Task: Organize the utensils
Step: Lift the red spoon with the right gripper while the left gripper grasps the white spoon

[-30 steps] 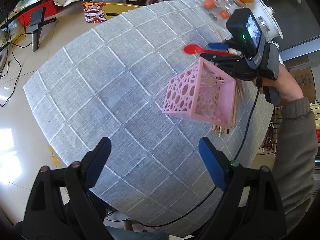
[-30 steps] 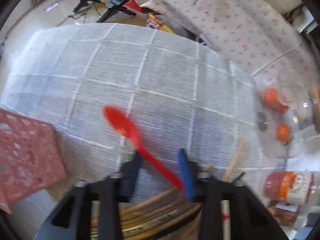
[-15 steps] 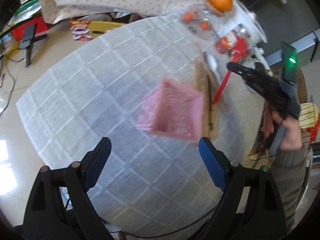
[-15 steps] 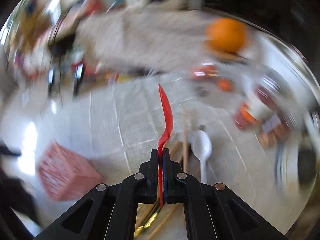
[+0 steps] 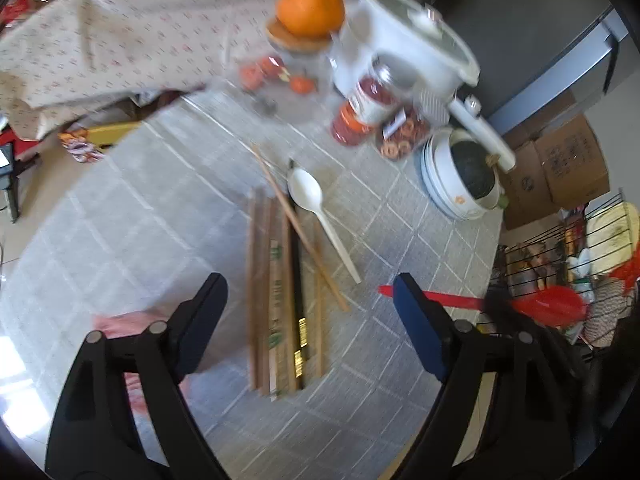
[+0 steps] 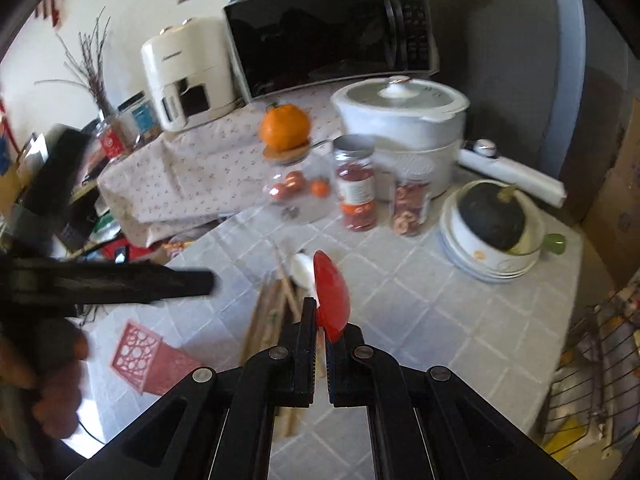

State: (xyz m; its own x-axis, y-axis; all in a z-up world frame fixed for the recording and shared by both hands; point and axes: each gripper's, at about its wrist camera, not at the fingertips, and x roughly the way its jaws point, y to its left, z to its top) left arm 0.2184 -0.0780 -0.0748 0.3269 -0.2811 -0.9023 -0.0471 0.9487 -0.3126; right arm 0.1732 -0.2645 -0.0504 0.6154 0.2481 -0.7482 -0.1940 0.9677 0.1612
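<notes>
Currently the red spoon [image 6: 331,296], pinched narrowly by the right hand-held gripper [image 6: 320,320], could be dropped short of the pink basket [image 6: 140,354] while the left hand-held gripper [image 5: 308,296] is held wide.

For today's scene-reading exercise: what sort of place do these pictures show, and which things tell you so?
Most likely a home kitchen or dining corner. A microwave stands behind a cloth-covered table that carries a white rice cooker, food jars, and chopsticks.
</notes>
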